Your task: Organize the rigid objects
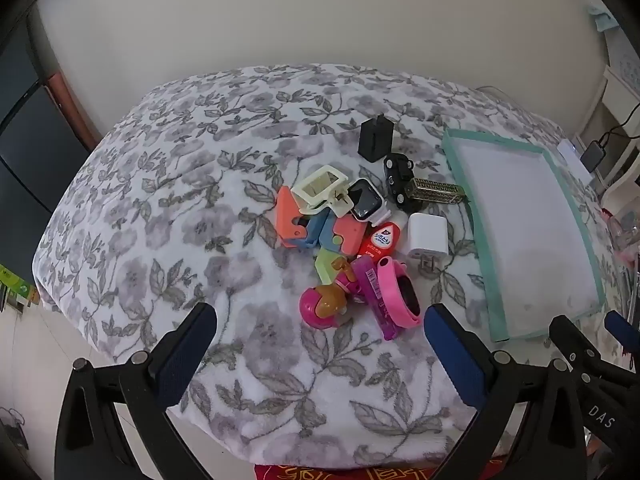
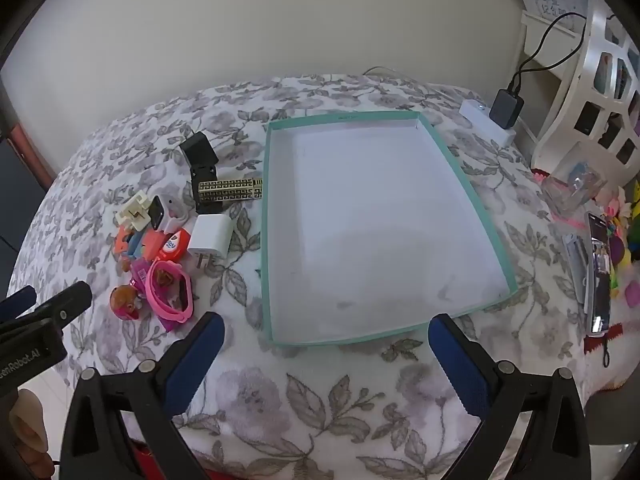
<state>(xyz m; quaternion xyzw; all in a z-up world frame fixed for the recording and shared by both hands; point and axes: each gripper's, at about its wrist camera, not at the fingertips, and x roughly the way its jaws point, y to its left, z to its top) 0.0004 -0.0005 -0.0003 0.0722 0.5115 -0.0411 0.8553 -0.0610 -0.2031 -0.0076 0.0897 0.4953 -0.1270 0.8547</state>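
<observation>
A heap of small rigid items lies on the floral cloth: a pink watch (image 1: 402,294), a pink ball toy (image 1: 322,306), a white plug (image 1: 426,236), a smartwatch (image 1: 366,200), a cream frame (image 1: 320,186), a black toy car (image 1: 398,178) and a black block (image 1: 376,138). An empty shallow tray with a teal rim (image 2: 266,216) sits to their right. My left gripper (image 1: 320,320) hangs open just in front of the heap. My right gripper (image 2: 326,330) is open over the tray's near edge. In the right wrist view the heap (image 2: 168,248) lies left of the tray.
A white power strip with a black adapter (image 2: 506,108) sits behind the tray. Clutter of packets and toys (image 2: 600,248) lines the table's right edge beside a white shelf (image 2: 592,80). The wall stands close behind the table. A hand (image 2: 24,432) shows at the lower left.
</observation>
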